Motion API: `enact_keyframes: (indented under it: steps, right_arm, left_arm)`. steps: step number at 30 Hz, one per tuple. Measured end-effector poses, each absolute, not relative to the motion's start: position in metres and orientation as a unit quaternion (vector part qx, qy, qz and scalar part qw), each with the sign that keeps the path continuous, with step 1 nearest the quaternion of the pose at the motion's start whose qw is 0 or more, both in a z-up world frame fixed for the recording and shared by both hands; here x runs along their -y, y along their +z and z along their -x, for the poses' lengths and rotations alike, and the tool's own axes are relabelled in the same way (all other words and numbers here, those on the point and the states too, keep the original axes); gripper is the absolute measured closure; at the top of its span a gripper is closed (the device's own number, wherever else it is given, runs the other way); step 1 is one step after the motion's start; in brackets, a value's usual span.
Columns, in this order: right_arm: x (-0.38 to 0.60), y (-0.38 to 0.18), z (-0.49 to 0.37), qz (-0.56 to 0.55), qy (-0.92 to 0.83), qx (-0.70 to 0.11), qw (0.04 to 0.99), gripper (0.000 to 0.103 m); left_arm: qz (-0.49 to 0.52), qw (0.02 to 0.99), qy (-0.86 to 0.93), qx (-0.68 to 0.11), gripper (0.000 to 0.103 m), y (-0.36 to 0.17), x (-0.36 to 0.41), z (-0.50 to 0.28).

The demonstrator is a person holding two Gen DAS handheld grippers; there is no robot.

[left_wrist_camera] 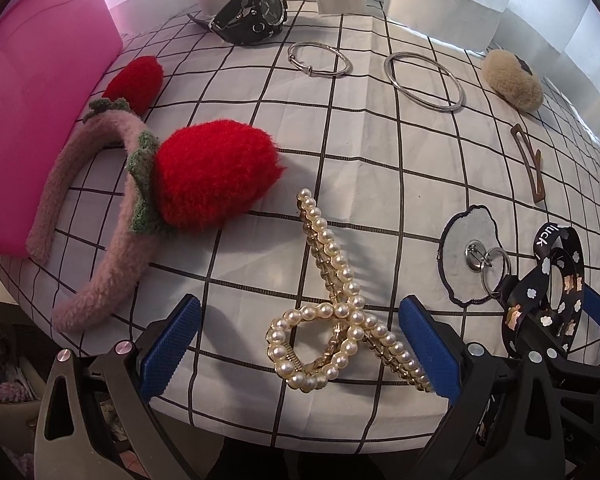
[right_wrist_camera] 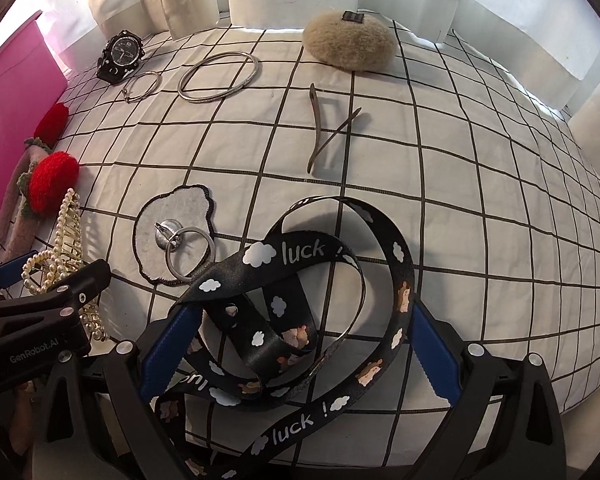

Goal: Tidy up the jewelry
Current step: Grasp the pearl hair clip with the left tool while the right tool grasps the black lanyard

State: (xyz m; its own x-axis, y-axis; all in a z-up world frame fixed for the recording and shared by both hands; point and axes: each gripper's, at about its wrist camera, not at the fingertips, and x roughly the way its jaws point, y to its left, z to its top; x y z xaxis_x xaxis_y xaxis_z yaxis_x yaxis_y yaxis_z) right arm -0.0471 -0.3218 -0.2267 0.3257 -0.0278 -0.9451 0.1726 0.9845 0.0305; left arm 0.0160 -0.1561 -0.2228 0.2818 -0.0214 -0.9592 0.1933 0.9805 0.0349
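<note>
A pearl hair claw (left_wrist_camera: pixel 342 264) lies on the checked cloth (left_wrist_camera: pixel 380 184), its looped end between the blue pads of my left gripper (left_wrist_camera: pixel 300 344), which is open and around it. My right gripper (right_wrist_camera: pixel 300 356) is also open, with coils of a black "luck" lanyard (right_wrist_camera: pixel 284 254) lying between its pads; whether the strap touches them is unclear. The lanyard's ring joins a white patch keyring (right_wrist_camera: pixel 176 216). In the left wrist view the right gripper (left_wrist_camera: pixel 560 340) sits just right of the claw. The claw (right_wrist_camera: pixel 66 228) also shows at the left of the right wrist view.
A strawberry headband (left_wrist_camera: pixel 216 172) leans by a pink box (left_wrist_camera: pixel 32 100) at left. Farther back lie a black watch (left_wrist_camera: pixel 256 12), two silver bangles (right_wrist_camera: pixel 198 99), a fluffy beige clip (right_wrist_camera: pixel 348 46) and a brown hair clip (right_wrist_camera: pixel 316 132). The table's near edge runs under both grippers.
</note>
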Motion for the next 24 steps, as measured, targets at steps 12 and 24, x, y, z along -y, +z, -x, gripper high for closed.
enact_keyframes:
  steps: [12,24]
  right_arm:
    - [0.3174,-0.2293,0.0549,-0.040,-0.063,-0.545,0.835,0.009]
    - [0.3162,-0.2268,0.0548,-0.039,-0.055,-0.543,0.837,0.010]
  left_arm:
    - [-0.060,0.804,-0.076,-0.587,0.005,-0.2247,0.1496,-0.0161]
    - [-0.065,0.794,-0.081,-0.599,0.007,-0.2233,0.1530,-0.0154]
